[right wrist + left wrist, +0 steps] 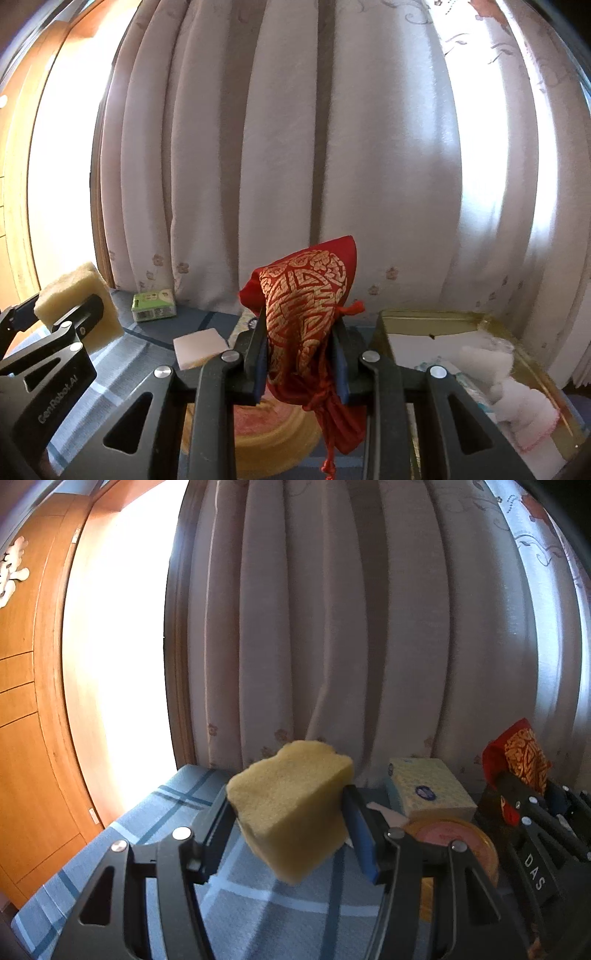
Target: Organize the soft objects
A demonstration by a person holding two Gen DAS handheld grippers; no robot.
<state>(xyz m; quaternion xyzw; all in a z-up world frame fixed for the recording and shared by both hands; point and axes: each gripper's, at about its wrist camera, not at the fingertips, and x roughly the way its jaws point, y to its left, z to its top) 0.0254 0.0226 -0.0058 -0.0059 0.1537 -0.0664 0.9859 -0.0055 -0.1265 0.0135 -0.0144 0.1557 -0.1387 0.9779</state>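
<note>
Yellow sponge [291, 812] between tool [290, 834] pads

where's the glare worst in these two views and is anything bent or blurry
Left wrist view: the doorway left of the curtain is blown out white, and the door frame bows with fisheye; the sponge is sharp. Right wrist view: glare washes the curtain's right side; the pouch is sharp, the white cloth soft.

Both grippers raised side by side — the left gripper [291, 823] clamped partway on its load, the right gripper [301, 354] pinched narrower, angled slightly downward.
</note>
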